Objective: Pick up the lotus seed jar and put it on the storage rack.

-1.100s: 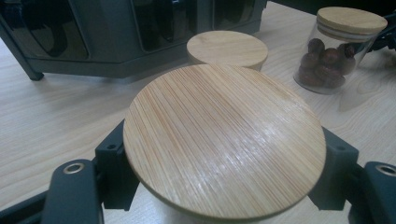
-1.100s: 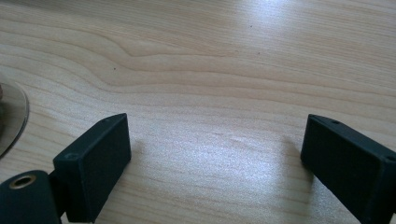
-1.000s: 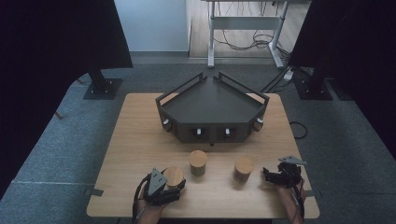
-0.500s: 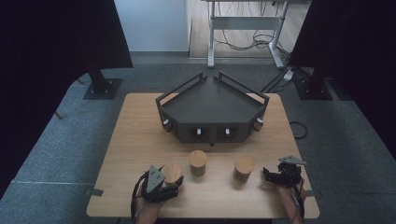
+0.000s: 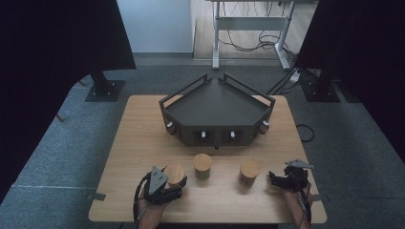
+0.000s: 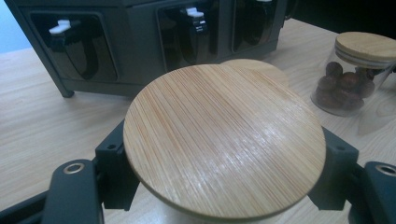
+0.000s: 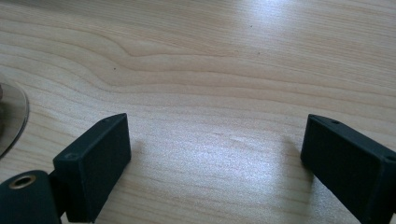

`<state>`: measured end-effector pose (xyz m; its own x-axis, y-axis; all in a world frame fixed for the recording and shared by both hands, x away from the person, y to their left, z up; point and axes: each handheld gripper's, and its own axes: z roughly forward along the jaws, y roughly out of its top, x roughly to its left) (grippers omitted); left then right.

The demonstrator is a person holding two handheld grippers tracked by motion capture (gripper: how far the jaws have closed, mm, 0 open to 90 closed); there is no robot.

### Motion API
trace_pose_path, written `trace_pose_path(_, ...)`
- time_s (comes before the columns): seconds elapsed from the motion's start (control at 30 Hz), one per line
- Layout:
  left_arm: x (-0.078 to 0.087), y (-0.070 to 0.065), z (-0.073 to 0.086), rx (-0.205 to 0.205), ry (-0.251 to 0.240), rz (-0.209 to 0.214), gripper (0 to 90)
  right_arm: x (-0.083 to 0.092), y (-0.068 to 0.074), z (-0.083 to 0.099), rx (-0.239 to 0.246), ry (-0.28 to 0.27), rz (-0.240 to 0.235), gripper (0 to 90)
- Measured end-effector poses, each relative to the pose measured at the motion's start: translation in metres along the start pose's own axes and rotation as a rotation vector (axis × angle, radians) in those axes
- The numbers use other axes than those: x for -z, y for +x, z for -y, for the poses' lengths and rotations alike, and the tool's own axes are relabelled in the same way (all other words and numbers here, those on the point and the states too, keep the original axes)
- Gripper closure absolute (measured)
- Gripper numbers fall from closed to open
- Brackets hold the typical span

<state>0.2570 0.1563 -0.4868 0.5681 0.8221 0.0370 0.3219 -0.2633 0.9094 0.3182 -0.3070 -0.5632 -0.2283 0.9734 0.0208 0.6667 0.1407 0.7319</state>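
Note:
Three glass jars with bamboo lids stand in a row near the table's front. My left gripper (image 5: 175, 185) is shut on the left jar (image 5: 174, 171); in the left gripper view its pads (image 6: 114, 170) press the jar's sides just under the wide lid (image 6: 224, 140). The middle jar (image 5: 202, 164) sits just beyond it, its lid (image 6: 261, 67) peeking over the held one. The right jar (image 5: 249, 171), holding dark round pieces (image 6: 345, 84), stands further right. My right gripper (image 5: 274, 180) rests low beside the right jar, open (image 7: 215, 158), with bare wood between its jaws.
A dark angular tray unit (image 5: 215, 102) with small windowed fronts (image 6: 74, 46) occupies the table's far half, close behind the jars. A curved glass edge (image 7: 11, 121) shows at the left of the right gripper view. The wooden table's front edge (image 5: 205, 220) lies near both hands.

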Motion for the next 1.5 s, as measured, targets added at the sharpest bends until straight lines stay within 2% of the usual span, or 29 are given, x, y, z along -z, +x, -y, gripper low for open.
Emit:
trace_pose_path(0.53, -0.001, 0.005, -0.011, -0.002, -0.009, -0.015, 25.9, 0.0, 0.0, 0.0, 0.0, 0.0, 0.0, 7.8)
trace_pose_path(1.5, -0.007, 0.013, -0.032, -0.007, -0.02, -0.014, 26.0, 0.0, 0.0, 0.0, 0.003, 0.001, -0.004, 7.7)
